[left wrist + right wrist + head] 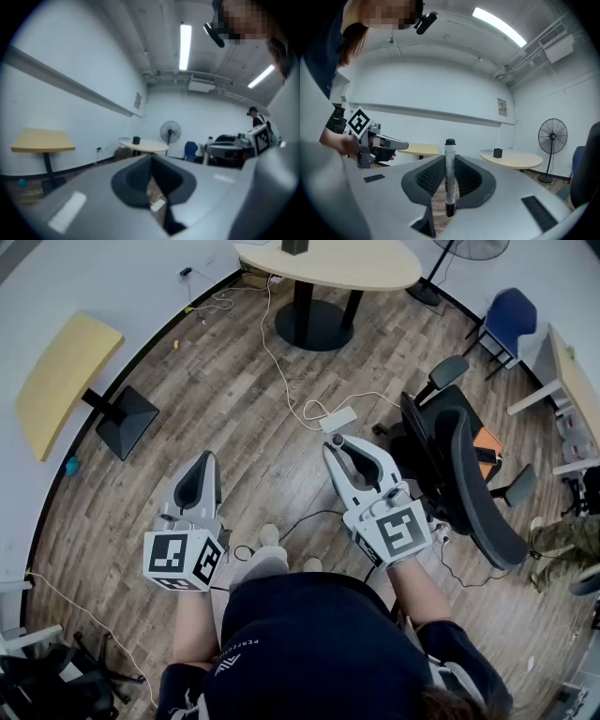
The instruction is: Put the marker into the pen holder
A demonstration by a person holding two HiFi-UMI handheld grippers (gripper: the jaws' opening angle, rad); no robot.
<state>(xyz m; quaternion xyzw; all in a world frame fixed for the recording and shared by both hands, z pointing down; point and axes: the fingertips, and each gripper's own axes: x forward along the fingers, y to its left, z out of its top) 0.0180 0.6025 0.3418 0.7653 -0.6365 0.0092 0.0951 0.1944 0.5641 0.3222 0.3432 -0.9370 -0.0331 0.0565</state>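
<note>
A white marker (450,178) with black caps stands upright between the pads of my right gripper (449,160), which is shut on it. In the head view that gripper (340,448) is held over the wooden floor at the right, and my left gripper (207,461) is level with it at the left. The left gripper (151,159) has its jaws together with nothing between them. A small black pen holder (497,153) stands far ahead on the round table (513,161), and it also shows as a dark pot (136,140) in the left gripper view.
A black office chair (459,474) stands close on my right. A power strip (337,418) and cables lie on the floor ahead. A small yellow table (61,371) is at the left, a blue chair (506,320) and a standing fan (552,136) are beyond.
</note>
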